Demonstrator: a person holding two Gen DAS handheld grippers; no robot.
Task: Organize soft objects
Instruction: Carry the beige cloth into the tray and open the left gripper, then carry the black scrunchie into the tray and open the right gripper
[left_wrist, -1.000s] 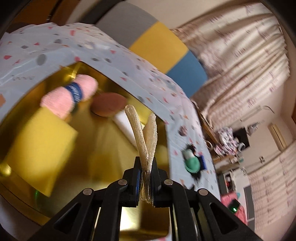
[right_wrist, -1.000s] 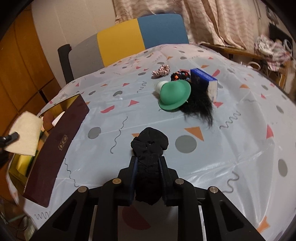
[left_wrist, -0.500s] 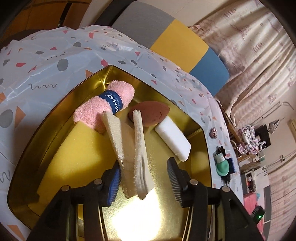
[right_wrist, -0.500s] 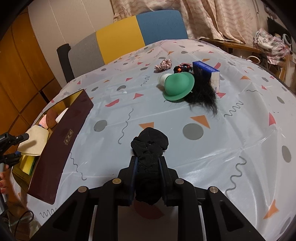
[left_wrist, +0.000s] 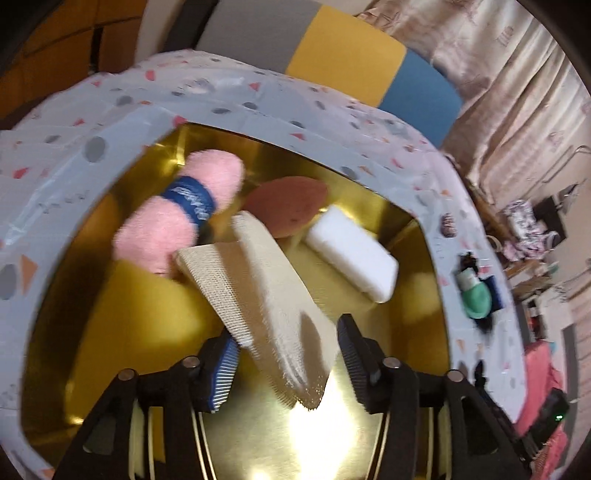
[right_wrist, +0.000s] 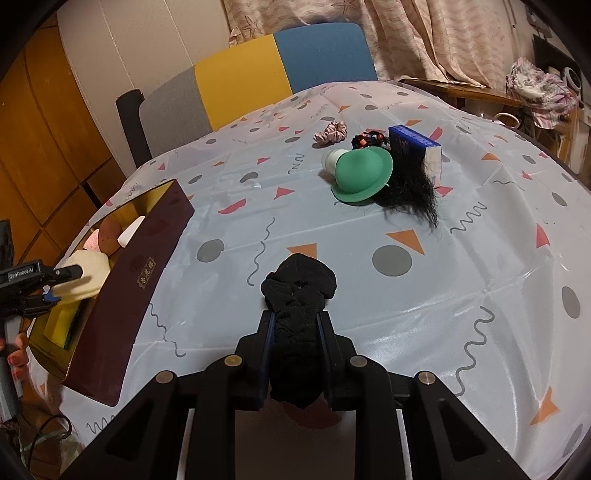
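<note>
left fingers (left_wrist: 286, 363): my jaws are opening, cream woven cloth pad (left_wrist: 266, 291) loose between them, lying in the gold-lined box (left_wrist: 417, 280) over the yellow sponge (left_wrist: 140, 321)
right fingers (right_wrist: 295, 334): clamped on a black crumpled sock (right_wrist: 299, 291), above the patterned desk (right_wrist: 443, 295)

Table under a patterned cloth (right_wrist: 369, 314). Directly on it: maroon box (right_wrist: 122, 295) at left edge; pink scrunchie (right_wrist: 331, 132), green hat (right_wrist: 364, 173), blue block (right_wrist: 415, 147), black hair (right_wrist: 413, 195) clustered together.

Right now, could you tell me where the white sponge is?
In the left wrist view, the white sponge lies inside the gold box, right of the brown pad.
</note>
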